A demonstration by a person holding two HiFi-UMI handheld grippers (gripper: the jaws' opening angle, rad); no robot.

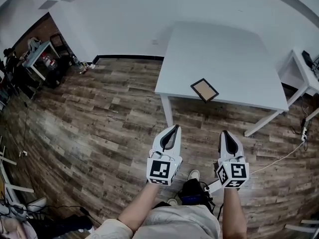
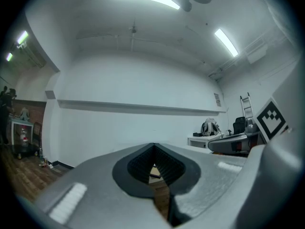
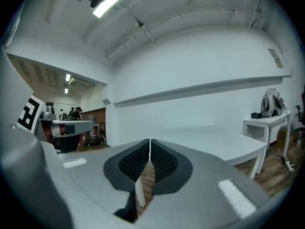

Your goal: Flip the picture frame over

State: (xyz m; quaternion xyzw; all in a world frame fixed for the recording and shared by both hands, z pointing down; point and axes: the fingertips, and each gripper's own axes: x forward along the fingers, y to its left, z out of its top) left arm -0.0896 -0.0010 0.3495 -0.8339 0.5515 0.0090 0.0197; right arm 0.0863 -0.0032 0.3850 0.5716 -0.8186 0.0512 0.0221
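The picture frame [image 1: 204, 89] has a dark border and a tan face. It lies flat near the front edge of the white table [image 1: 224, 54]. Both grippers hang over the wooden floor, short of the table and apart from the frame. My left gripper [image 1: 174, 127] points toward the table's front left leg, its jaws shut with nothing held. My right gripper [image 1: 224, 132] is beside it, also shut and empty. In the left gripper view, the left gripper [image 2: 153, 145] leaves a small gap behind its tips where a tan patch shows. In the right gripper view, the right gripper [image 3: 150, 140] faces the table [image 3: 214, 137].
The table's front left leg [image 1: 167, 111] stands just ahead of my left gripper. A second white table [image 1: 304, 73] is at the right, with a cable [image 1: 279, 158] on the floor. A cluttered desk [image 1: 37, 54] stands far left. A black object [image 1: 192, 190] lies by the person's feet.
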